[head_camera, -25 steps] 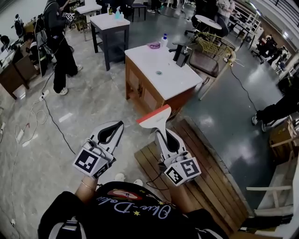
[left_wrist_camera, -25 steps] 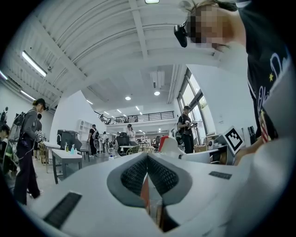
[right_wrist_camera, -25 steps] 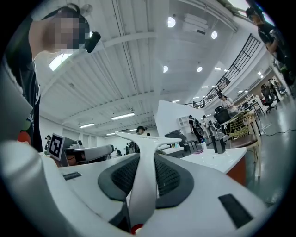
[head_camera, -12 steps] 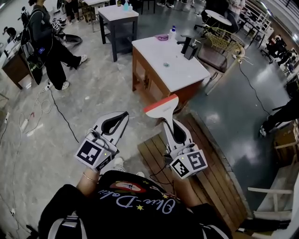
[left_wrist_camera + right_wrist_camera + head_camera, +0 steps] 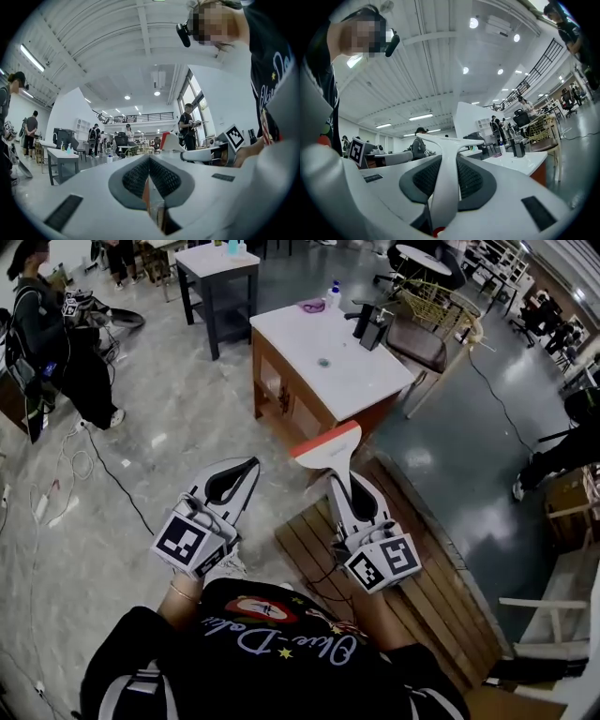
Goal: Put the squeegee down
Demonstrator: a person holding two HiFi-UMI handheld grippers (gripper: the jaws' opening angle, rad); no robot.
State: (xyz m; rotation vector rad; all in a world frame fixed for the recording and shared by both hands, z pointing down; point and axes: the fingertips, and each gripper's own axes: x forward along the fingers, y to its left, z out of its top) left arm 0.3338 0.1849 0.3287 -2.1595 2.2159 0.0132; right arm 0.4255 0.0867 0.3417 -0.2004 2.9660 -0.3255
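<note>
Your right gripper [image 5: 448, 164] is clenching the squeegee [image 5: 443, 187] by its white handle, with the pads pressing on both sides of it. In the head view, this right gripper [image 5: 343, 482] is sitting at centre frame and pointing toward the top. The squeegee [image 5: 327, 448] is sticking out past the jaw tips, its red-edged blade lying crosswise and resting on no surface.

Your left gripper [image 5: 149, 159] is holding nothing, and its jaws are meeting at the tips. In the head view, the left gripper [image 5: 249, 467] is hanging just left of the right one without touching it.

A pallet [image 5: 441, 596] is lying under the right gripper, toward the lower right. Above the blade in the frame, a counter [image 5: 361, 390] with a white top is standing. A bottle [image 5: 333, 294] is sitting on its far end, at upper centre.
</note>
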